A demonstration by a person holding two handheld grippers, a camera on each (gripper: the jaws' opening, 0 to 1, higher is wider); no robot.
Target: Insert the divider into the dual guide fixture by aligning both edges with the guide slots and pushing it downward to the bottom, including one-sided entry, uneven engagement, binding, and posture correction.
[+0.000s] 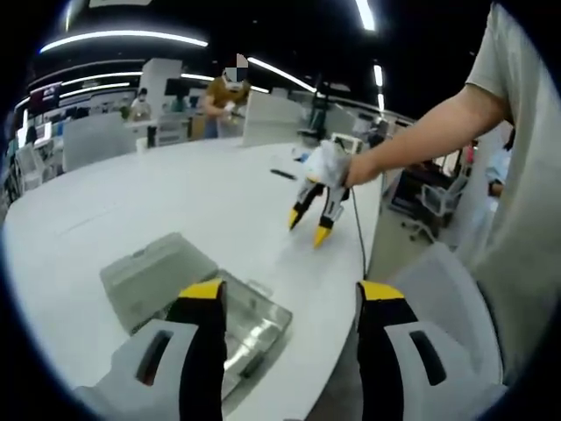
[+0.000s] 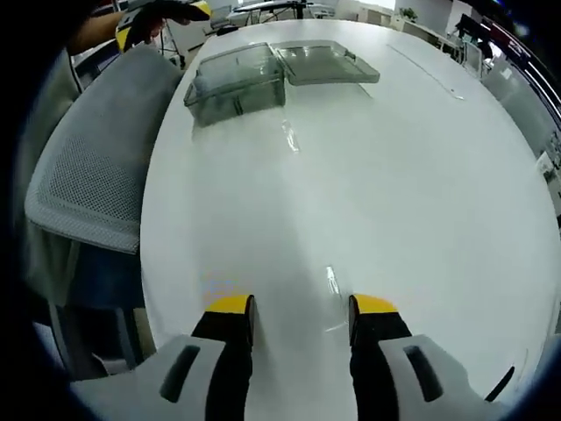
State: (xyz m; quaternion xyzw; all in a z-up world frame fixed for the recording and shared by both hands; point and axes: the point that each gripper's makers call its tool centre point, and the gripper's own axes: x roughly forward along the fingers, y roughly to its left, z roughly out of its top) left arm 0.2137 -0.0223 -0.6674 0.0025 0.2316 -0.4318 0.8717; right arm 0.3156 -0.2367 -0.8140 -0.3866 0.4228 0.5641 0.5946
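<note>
A clear plastic box (image 1: 250, 329) with its hinged lid (image 1: 153, 272) laid open lies at the near edge of the white table (image 1: 158, 197), just beyond my left gripper (image 1: 292, 294). That gripper's yellow-tipped jaws stand wide apart with nothing between them. Farther along the table edge a hand holds my right gripper (image 1: 308, 226), tips pointing down above the table. In the right gripper view the box (image 2: 235, 86) and lid (image 2: 326, 63) sit at the far end, and the right gripper (image 2: 302, 307) is open over bare table. I cannot make out a divider.
A grey mesh chair (image 2: 88, 175) stands against the table's edge beside the box. The left gripper (image 2: 162, 17) shows past the chair. A small dark item (image 1: 282, 174) lies mid-table. People and white partitions (image 1: 272, 118) stand beyond the far side.
</note>
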